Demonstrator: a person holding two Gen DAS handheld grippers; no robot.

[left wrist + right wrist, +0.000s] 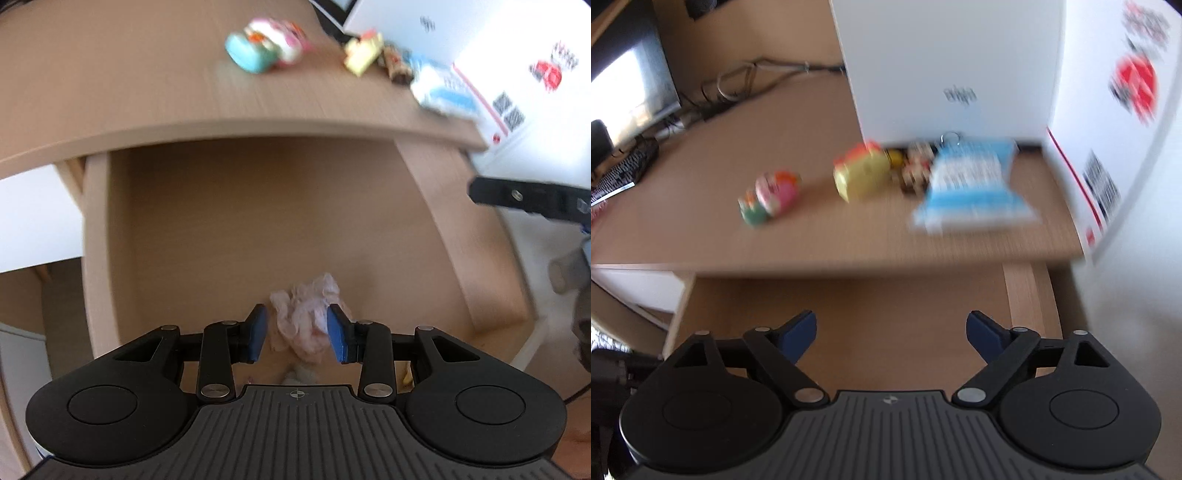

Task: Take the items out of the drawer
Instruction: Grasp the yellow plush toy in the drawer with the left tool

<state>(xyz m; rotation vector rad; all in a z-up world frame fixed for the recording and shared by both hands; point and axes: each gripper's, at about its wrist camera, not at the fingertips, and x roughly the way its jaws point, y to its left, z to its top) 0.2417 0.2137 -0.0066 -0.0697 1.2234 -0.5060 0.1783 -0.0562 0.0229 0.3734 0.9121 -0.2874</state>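
Left gripper (296, 336) jaws apart, straddling the crumpled pink wrapper (306, 317) on the drawer (258, 206) floor: centre it, then close gently; right gripper (891, 336) wide apart, empty, above the drawer.

Light wood worktop (701, 236). On it, left to right: teal-and-pink toy (770, 197), yellow toy (860, 175), small dark figure (916, 170), blue-and-white packet (971, 188). White box (945, 66) at far right, cables (738, 85) and keyboard (624, 170) far left. Open drawer (236, 229) below near edge, holding crumpled pinkish wrapper (306, 314).
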